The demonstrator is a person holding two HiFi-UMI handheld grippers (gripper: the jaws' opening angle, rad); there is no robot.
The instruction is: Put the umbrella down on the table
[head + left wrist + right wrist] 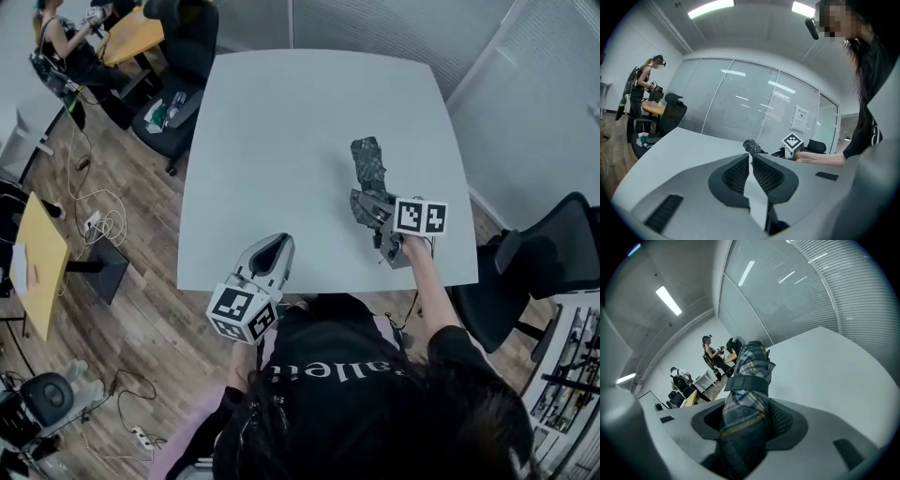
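A folded plaid umbrella (368,167) with a dark strap sticks out from my right gripper (373,217) over the right half of the pale table (281,141). In the right gripper view the umbrella (749,376) fills the gap between the jaws, which are shut on it near its handle end. I cannot tell whether its far end touches the tabletop. My left gripper (275,248) hovers at the table's near edge, shut with nothing in it. In the left gripper view its pads (740,172) meet, and the umbrella (751,146) shows beyond them.
Black office chairs stand at the right (548,262) and beyond the far left corner (183,56). Yellow desks (37,267) and loose cables (98,220) lie on the wooden floor to the left. Another person (61,42) works at the far left. Glass walls with blinds run behind.
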